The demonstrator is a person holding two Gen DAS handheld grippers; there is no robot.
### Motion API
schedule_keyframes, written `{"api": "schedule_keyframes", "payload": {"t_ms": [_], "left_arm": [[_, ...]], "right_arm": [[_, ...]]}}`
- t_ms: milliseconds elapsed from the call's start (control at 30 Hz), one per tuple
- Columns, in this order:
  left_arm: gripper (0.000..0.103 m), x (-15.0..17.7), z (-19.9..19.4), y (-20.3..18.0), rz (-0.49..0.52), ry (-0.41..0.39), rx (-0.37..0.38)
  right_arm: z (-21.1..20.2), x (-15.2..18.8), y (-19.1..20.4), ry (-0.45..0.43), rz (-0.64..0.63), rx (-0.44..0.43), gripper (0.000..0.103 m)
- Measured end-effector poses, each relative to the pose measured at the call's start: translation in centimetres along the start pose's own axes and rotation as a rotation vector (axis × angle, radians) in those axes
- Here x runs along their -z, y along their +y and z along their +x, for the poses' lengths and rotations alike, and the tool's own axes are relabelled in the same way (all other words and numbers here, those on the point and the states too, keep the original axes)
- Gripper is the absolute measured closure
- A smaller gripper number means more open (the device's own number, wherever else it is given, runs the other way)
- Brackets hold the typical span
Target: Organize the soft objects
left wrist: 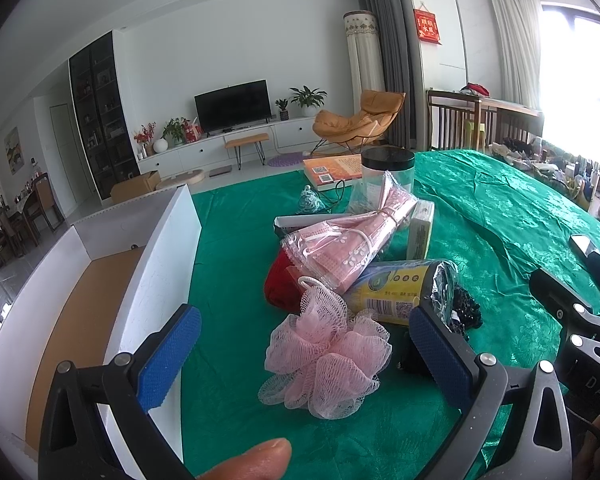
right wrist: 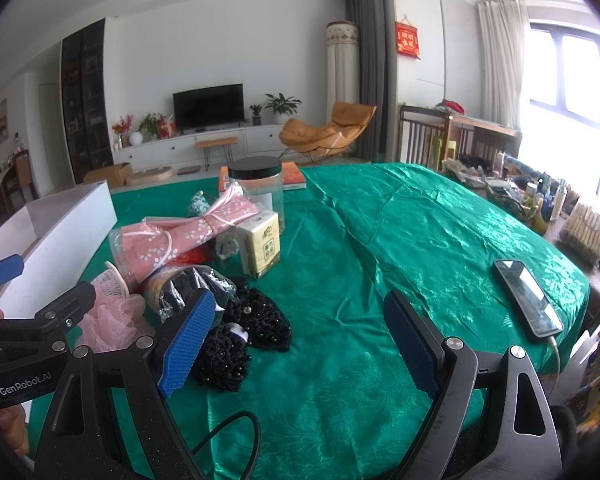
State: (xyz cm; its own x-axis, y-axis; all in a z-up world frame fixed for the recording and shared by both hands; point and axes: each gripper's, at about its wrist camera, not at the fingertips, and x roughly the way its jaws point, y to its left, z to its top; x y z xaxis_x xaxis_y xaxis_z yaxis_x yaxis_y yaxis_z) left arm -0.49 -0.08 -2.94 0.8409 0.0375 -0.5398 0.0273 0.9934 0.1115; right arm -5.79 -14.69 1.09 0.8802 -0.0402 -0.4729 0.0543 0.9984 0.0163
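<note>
**Both grippers wide open over the pile on the green cloth**

The green tablecloth (right wrist: pixel 400 240) fills most of what I see, wrinkled and shiny. At its left edge stands the white box (left wrist: pixel 160 248), open on top, with a brown cardboard floor and nothing visible in it. My phone (right wrist: pixel 526 298) lies well apart on the right side of the cloth, a cable plugged into its near end.

The things to sort are heaped in the middle. A clear jar with a black lid (right wrist: pixel 256 184) stands upright at the back, with an orange book (left wrist: pixel 334 168) flat behind it. A bag of pink flowered cloth (left wrist: pixel 352 240), tied in the middle, lies across the top of the heap. Beside it a yellowish tissue pack (right wrist: pixel 262 244) stands on end. Under the pink bag lies a roll with a yellow and blue label (left wrist: pixel 400 292), wrapped in clear plastic, and something red (left wrist: pixel 280 284) that I cannot make out. Black beaded netting (right wrist: pixel 240 336) lies crumpled at the near right of the heap.

My left gripper (left wrist: pixel 304 348) is spread wide and holds nothing; the pink mesh bath pouf (left wrist: pixel 324 364) sits on the cloth between its blue pads, touching neither. My right gripper (right wrist: pixel 300 344) is also wide open and empty, its left pad just beside the black netting.
</note>
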Motion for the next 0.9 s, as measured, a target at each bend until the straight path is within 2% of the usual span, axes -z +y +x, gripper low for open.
{"api": "schedule_keyframes", "payload": {"t_ms": [633,800,900], "left_arm": [[0.000,0.3,-0.1,-0.3,0.027,0.015,-0.011],[0.000,0.8,0.0,-0.3,0.050,0.029,-0.012],[0.000,1.2,0.2,-0.2,0.069,0.041,-0.013]], "right_arm": [[0.2,0.0,0.4,0.011,0.002,-0.006,0.015],[0.7,0.3,0.6,0.050,-0.004,-0.028,0.015],[1.7,0.6,0.8,0.102,-0.030,-0.066,0.015]]}}
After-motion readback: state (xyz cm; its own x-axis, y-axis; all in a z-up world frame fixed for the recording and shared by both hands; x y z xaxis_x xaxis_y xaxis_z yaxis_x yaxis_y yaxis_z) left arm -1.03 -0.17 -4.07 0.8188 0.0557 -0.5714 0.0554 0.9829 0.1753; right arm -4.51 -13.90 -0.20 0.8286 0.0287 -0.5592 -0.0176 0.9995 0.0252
